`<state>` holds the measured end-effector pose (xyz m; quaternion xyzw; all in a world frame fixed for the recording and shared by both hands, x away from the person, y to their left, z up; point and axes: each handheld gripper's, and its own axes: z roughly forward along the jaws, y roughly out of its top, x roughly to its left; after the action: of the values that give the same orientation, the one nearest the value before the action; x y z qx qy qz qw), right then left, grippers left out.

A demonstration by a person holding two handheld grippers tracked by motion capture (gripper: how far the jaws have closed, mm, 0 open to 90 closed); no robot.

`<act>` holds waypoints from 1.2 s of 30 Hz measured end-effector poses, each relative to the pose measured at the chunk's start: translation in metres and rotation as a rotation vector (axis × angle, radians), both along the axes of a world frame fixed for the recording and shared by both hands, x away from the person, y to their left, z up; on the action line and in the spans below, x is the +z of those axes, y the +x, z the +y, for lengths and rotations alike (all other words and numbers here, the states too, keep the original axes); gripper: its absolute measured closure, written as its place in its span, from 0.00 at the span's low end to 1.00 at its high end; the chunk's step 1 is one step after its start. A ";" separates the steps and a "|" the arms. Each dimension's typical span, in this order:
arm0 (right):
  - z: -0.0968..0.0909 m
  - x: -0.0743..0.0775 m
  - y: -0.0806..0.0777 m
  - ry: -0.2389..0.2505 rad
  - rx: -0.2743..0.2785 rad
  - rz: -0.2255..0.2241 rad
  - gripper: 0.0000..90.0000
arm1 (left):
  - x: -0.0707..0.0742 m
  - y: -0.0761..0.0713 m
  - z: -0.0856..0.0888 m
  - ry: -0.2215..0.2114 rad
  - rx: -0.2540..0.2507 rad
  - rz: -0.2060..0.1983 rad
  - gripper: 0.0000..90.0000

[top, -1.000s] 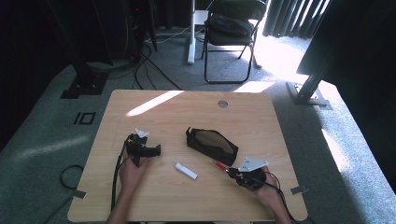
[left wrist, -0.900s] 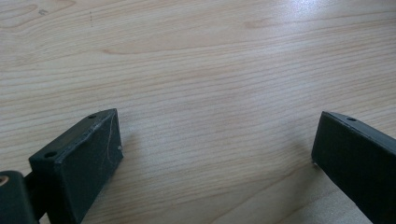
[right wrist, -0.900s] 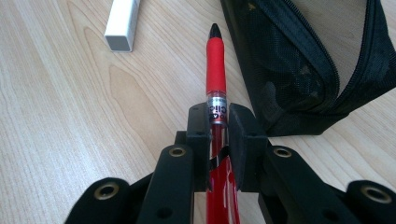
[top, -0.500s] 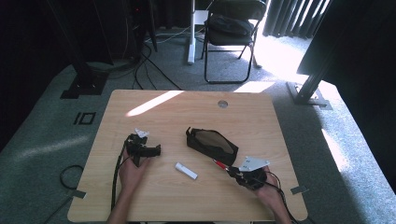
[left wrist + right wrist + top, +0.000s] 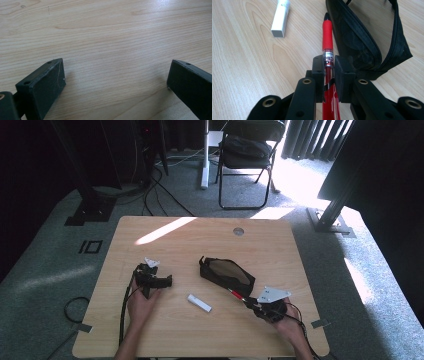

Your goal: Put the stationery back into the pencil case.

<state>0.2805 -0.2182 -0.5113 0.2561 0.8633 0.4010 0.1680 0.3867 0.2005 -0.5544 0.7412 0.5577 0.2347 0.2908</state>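
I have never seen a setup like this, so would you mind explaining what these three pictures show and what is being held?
There is no robot here: a person sits at a wooden table and holds a hand-operated two-jaw gripper in each hand.

The high view comes from a fixed camera above the person, looking down on the table. The left gripper is at the left of it, the right gripper at the right.

The other two pictures come from small cameras riding on the grippers, looking along their black jaws.

On the table lie an open black pouch and a small white stick, perhaps an eraser or a glue stick.

The left gripper is open over bare wood. The right gripper is shut on a red pen, whose tip points along the pouch's edge.
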 end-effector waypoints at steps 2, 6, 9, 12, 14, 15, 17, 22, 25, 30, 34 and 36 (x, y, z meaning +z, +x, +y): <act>0.000 0.001 0.000 0.000 0.002 -0.003 0.89 | 0.000 0.000 0.000 0.000 0.000 0.000 0.02; 0.001 0.003 0.000 -0.001 0.006 -0.009 0.89 | 0.000 0.000 0.000 0.000 0.000 0.000 0.02; 0.001 0.006 0.000 -0.001 0.008 -0.014 0.89 | 0.000 0.000 0.000 0.000 0.000 0.000 0.02; 0.001 0.008 0.000 -0.001 0.010 -0.020 0.89 | 0.000 0.000 0.000 0.000 0.000 0.000 0.02; 0.001 0.009 0.000 0.001 0.010 -0.021 0.89 | 0.000 0.000 0.000 0.000 0.000 0.000 0.02; 0.001 0.009 0.000 0.001 0.010 -0.022 0.89 | 0.000 0.000 0.000 0.000 0.000 0.000 0.02; 0.001 0.010 0.000 -0.001 0.010 -0.025 0.89 | 0.000 0.000 0.000 0.000 0.000 0.000 0.02; -0.001 0.014 0.000 0.006 0.010 -0.028 0.89 | 0.000 0.000 0.000 0.000 0.000 0.000 0.02; -0.002 0.016 0.001 0.008 0.009 -0.033 0.89 | 0.000 0.000 0.000 0.000 0.000 0.000 0.02; -0.003 0.019 0.001 0.014 0.006 -0.037 0.89 | 0.000 0.000 0.000 0.000 0.000 0.000 0.02; -0.005 0.021 0.001 0.015 0.004 -0.042 0.89 | 0.000 0.000 0.000 0.000 0.000 0.000 0.02; -0.006 0.022 0.001 0.018 0.001 -0.042 0.89 | 0.000 0.000 0.000 0.000 0.000 0.000 0.02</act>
<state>0.2812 -0.2238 -0.4894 0.2487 0.8560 0.4143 0.1838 0.3867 0.2005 -0.5544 0.7412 0.5577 0.2347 0.2907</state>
